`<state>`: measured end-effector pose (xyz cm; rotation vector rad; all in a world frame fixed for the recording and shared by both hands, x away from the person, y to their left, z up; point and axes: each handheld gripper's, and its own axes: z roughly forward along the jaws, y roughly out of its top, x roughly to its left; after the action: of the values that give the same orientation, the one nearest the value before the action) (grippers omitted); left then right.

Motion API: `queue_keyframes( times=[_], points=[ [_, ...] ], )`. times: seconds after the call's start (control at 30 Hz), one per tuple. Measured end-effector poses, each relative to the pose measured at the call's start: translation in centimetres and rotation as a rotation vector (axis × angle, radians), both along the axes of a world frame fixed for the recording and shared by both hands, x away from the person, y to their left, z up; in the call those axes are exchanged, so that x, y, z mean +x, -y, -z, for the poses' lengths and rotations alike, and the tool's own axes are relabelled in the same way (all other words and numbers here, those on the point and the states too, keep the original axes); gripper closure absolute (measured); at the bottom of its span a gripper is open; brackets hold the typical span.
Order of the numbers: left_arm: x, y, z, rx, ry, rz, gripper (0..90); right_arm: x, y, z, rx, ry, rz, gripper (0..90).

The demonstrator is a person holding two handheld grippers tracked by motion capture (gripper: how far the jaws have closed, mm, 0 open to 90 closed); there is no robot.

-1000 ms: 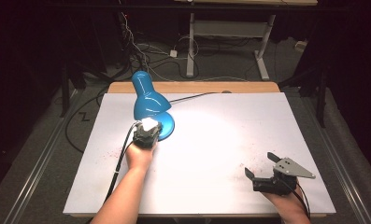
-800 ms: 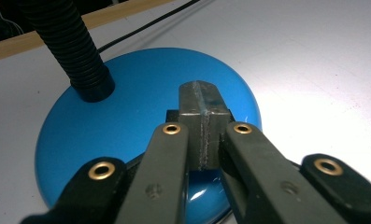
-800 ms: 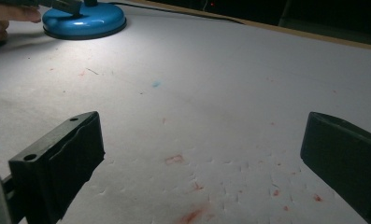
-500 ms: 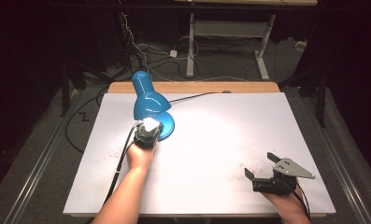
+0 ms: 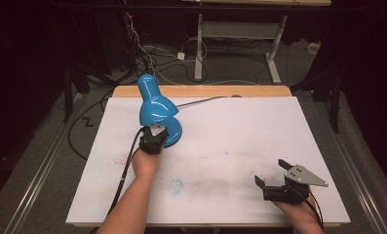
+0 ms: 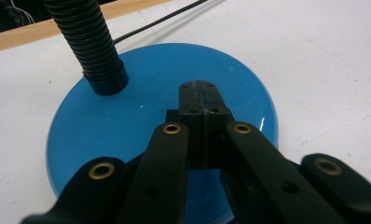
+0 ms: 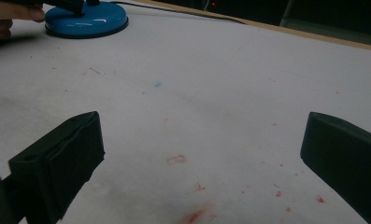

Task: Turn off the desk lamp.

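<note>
Lamp (image 5: 154, 107): stood at the table's far left, blue shade bent forward over its round base (image 6: 160, 126), likely so the base stayed reachable from the person's side.
Table (image 5: 230, 126): white top with faint red and blue smudges, a wooden strip along the far edge; nothing lay between the two hands.
Neck (image 6: 90, 44): black ribbed tube rising from the base's far-left part, just beside the left jaws but apart from them.
Cord (image 5: 201, 101): ran from the base toward the far edge, out of the way.
Left gripper (image 6: 199, 93): jaws pressed together with nothing between them, tip over the base's middle, probably to push a switch or steady it; contact could not be told.
Right gripper (image 5: 275, 176): jaws spread wide, empty, parked near the front right, well apart from the lamp, seemingly idle.
</note>
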<state>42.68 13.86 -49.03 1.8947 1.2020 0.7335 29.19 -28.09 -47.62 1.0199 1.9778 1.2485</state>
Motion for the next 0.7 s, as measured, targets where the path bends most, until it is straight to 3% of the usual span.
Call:
queue_keyframes(
  times=[0.13,0.37,0.67,0.7],
  points=[
    [0.0,-0.1,0.0,-0.002,-0.001,0.002,88.0,0.0,0.0,0.0,0.001,-0.001,0.0,0.4],
    [-0.3,-0.2,-0.2,-0.009,0.006,0.053,88.0,0.0,0.0,0.0,0.002,0.001,0.004,0.4],
    [-1.4,-0.4,-0.2,-0.102,-0.001,0.078,87.9,0.0,0.1,-0.1,0.003,0.004,0.006,0.4],
    [-1.7,-0.6,-0.2,-0.11,0.0,0.105,88.0,0.0,0.1,-0.1,0.003,0.004,0.006,0.4]
  ],
)
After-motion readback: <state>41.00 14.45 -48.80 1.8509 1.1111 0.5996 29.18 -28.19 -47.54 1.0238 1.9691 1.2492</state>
